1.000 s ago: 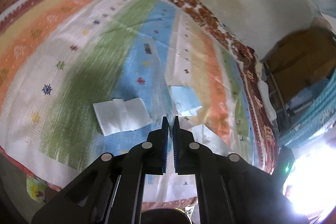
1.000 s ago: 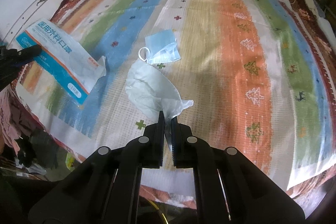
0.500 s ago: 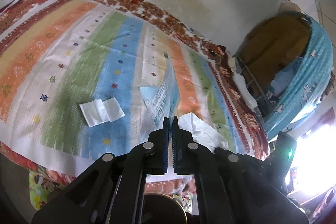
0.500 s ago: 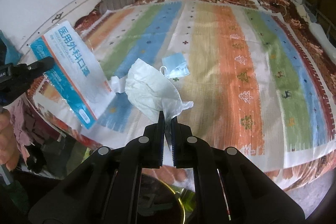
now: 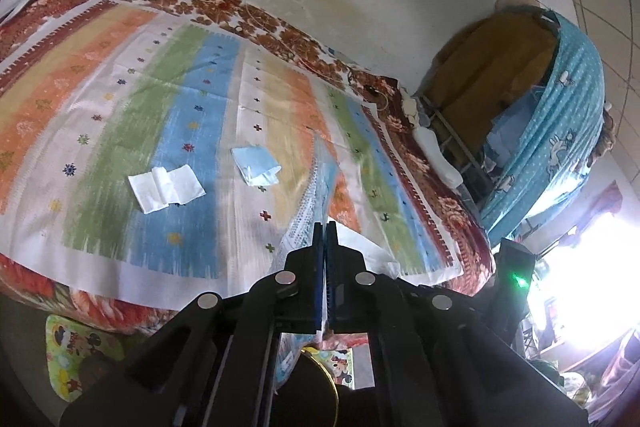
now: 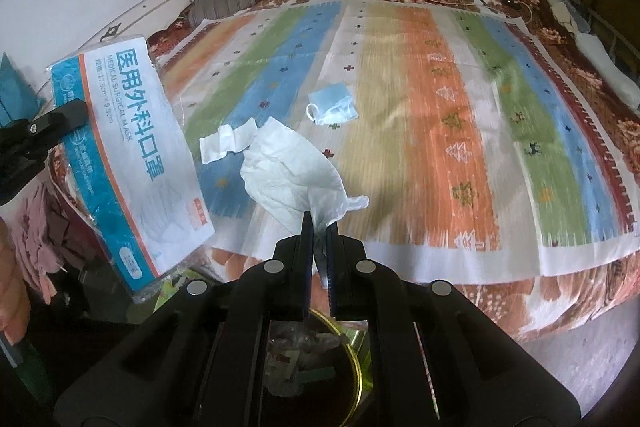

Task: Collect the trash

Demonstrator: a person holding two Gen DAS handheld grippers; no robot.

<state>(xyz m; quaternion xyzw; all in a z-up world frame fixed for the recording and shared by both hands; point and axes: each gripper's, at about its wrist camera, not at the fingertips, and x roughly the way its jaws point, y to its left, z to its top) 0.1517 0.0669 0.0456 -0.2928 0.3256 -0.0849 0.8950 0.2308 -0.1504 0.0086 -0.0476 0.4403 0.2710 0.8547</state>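
Left gripper [image 5: 325,227], held above the near edge of the bed [image 5: 60,283] and angled down across it: jaws closed on the mask package [image 6: 132,163], seen edge-on in the left wrist view and face-on at the left of the right wrist view, hanging clear of the bedspread [image 6: 440,115]. Right gripper [image 6: 319,227], level with the bed's near edge and aimed across it: jaws clamped on a corner of a crumpled white tissue [image 6: 292,175], which is lifted off the bedspread. Below both grippers, a dark bin with a gold rim [image 6: 356,367]. On the bedspread lie a folded white tissue [image 5: 166,187] and, just beyond it, a blue face mask [image 5: 256,167], apart from each other. Compared with a second ago, both grippers have drawn back from the bed; the package and the crumpled tissue have come away with them, and the bin rim has entered view.
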